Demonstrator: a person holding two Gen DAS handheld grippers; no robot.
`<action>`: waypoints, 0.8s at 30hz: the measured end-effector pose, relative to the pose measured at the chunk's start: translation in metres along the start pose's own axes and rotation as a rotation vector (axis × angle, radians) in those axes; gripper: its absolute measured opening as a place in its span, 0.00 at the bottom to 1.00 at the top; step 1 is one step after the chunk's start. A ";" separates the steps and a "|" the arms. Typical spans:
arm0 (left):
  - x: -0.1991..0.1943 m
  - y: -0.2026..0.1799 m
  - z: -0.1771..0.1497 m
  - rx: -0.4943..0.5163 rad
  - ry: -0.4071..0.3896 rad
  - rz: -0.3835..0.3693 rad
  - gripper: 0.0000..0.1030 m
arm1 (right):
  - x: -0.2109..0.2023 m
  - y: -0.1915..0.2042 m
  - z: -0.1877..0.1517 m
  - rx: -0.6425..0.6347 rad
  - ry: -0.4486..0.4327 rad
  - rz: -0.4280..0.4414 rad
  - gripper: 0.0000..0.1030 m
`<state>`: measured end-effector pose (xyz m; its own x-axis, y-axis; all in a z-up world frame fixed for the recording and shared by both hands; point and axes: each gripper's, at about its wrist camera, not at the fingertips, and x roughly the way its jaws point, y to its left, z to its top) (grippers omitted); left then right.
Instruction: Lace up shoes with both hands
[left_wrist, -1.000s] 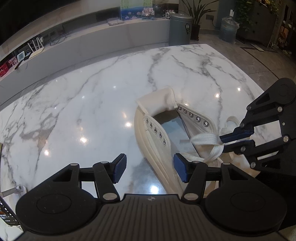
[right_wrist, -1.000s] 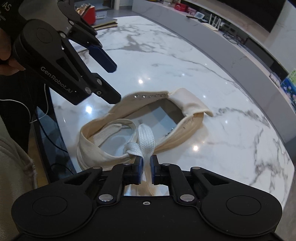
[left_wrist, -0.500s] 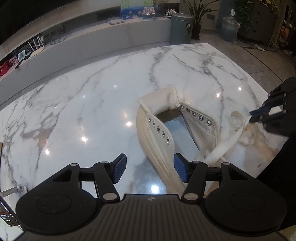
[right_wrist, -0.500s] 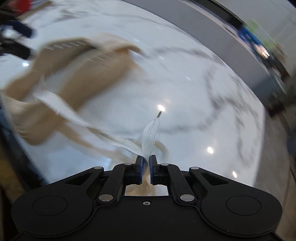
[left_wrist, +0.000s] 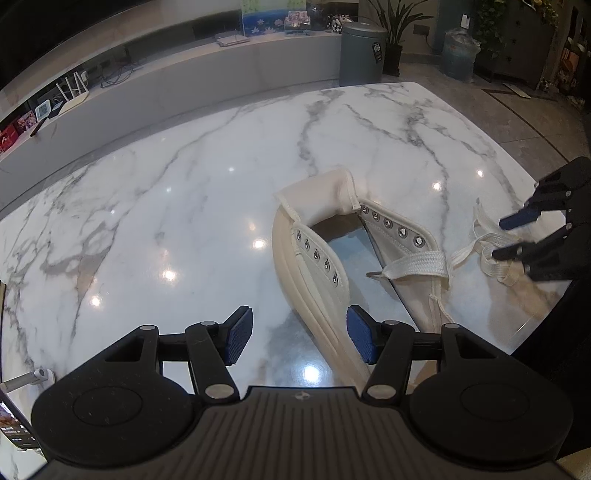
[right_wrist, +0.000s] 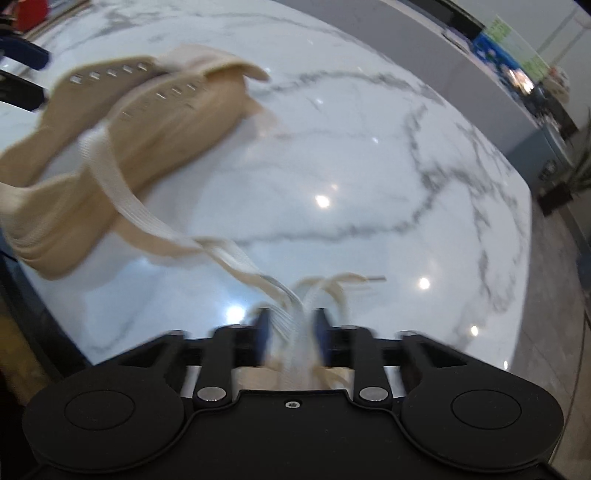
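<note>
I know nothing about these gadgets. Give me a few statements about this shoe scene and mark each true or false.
1. The shoe lies on a marble table. True.
2. The left hand-held gripper clamps the shoelace. False: its jaws stand open and hold nothing.
3. The shoelace runs between the right hand-held gripper's parted jaws, which have just been opening. True.
4. Every eyelet is laced. False: most eyelets in both rows are bare.

A glossy white marble table (left_wrist: 207, 192) with grey veins carries a cream shoe upper (left_wrist: 317, 266) near its right edge, and a white lace (left_wrist: 480, 243) trailing toward that edge.
</note>
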<state>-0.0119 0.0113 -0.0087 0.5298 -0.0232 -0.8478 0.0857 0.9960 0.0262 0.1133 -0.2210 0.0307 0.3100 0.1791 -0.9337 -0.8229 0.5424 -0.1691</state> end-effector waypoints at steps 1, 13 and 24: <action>0.000 0.000 0.000 0.000 0.000 0.000 0.53 | -0.004 0.004 0.002 -0.016 -0.016 0.015 0.40; -0.001 -0.002 -0.001 0.005 0.001 0.004 0.54 | -0.043 0.057 0.023 -0.234 -0.192 0.197 0.40; 0.000 -0.002 -0.003 0.005 0.004 0.005 0.54 | -0.032 0.073 0.040 -0.302 -0.224 0.167 0.18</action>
<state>-0.0144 0.0096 -0.0102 0.5268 -0.0181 -0.8498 0.0871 0.9957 0.0327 0.0623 -0.1547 0.0610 0.2286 0.4369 -0.8700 -0.9633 0.2310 -0.1371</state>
